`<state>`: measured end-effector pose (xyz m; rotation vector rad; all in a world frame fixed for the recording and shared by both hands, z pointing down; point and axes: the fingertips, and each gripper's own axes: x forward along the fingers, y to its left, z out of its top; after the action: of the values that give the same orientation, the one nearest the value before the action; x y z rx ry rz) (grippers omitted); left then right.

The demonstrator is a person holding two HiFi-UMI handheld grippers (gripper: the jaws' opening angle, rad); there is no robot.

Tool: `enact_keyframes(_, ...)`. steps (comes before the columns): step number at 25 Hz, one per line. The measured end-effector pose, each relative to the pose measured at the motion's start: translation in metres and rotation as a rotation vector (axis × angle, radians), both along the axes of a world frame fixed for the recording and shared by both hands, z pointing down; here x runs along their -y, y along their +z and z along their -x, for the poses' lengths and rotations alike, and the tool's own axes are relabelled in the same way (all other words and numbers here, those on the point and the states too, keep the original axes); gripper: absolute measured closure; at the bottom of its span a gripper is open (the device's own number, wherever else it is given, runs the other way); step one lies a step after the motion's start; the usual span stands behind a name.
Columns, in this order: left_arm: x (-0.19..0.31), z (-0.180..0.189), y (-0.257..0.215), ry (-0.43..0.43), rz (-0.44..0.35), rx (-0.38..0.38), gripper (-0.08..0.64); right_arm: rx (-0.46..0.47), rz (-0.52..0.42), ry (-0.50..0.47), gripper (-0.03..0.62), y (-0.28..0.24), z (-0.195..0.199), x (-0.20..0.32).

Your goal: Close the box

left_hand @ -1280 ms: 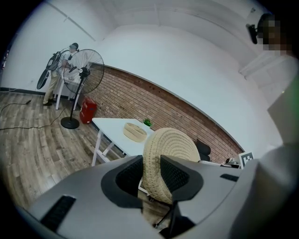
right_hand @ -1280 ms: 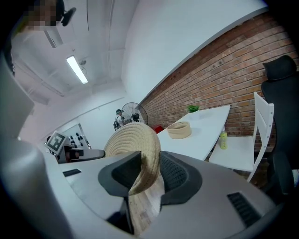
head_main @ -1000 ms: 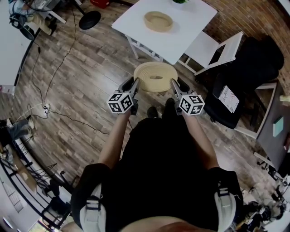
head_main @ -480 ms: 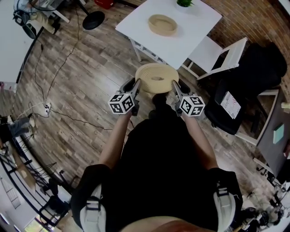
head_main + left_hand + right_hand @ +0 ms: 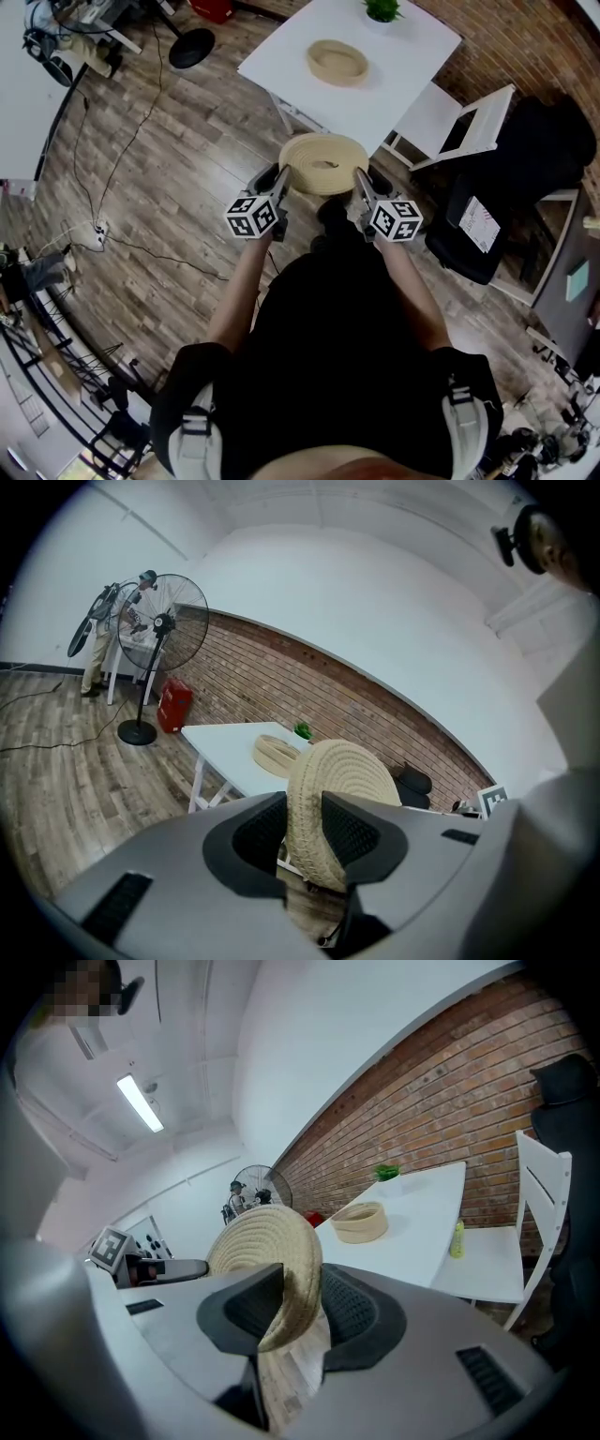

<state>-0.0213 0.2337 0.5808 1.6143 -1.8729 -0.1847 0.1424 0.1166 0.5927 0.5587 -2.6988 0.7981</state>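
A round woven lid (image 5: 323, 162) is carried in the air between both grippers, in front of the person's body. My left gripper (image 5: 279, 174) is shut on the lid's left rim (image 5: 319, 827), and my right gripper (image 5: 360, 176) is shut on its right rim (image 5: 295, 1288). The matching woven box (image 5: 337, 62), round and without a cover, stands on the white table (image 5: 412, 66) ahead; it also shows as a small basket (image 5: 274, 754) in the left gripper view and as the same box (image 5: 360, 1222) in the right gripper view.
A white chair (image 5: 450, 117) stands at the table's right side, with a black chair (image 5: 511, 178) beyond it. A small green plant (image 5: 381, 9) sits on the table's far edge. A standing fan (image 5: 155, 630) and floor cables (image 5: 112, 169) lie to the left.
The table and woven box have shifted slightly right and nearer in the head view as the person steps forward. Both grippers keep their hold on the lid.
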Motion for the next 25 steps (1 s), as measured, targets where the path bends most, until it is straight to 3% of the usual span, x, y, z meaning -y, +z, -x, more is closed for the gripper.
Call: enact_keyframes(25, 0.137, 0.082, 0.013, 0.008, 0.076, -0.014, 0.431, 0.001, 0.089, 0.016, 0.472, 0.020, 0.080, 0.132)
